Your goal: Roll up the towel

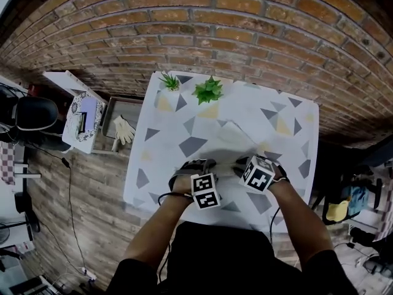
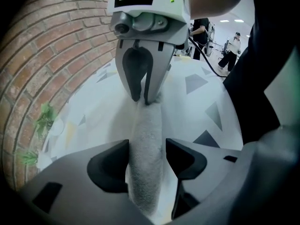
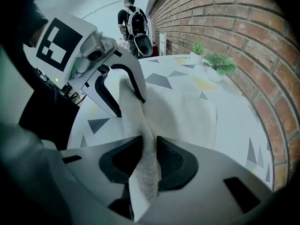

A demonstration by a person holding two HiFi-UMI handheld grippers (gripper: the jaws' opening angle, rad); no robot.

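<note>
**Rolling Under Way Near the Table's Front Edge**

The white towel (image 3: 187, 111) lay on the table (image 1: 161, 165), close to its front edge. Its near end was gathered into a tight, fuzzy tube, and the rest lay flat toward the table's far side. The left gripper (image 2: 146, 153) straddled the tube with jaws wide, its pads seemingly not pressing. The right gripper (image 3: 149, 156) pinched the same rolled edge. This looked like an early rolling step. The next move called for an even two-sided hold to turn the tube farther over the flat cloth.

White terry towel (image 1: 232, 135) on the patterned table (image 1: 161, 165), far part lying flat, near edge gathered into a narrow fuzzy ridge, one end pinched in the right gripper (image 3: 146, 154) jaws, the other running loose between the left gripper (image 2: 146, 153) spread jaws
</note>
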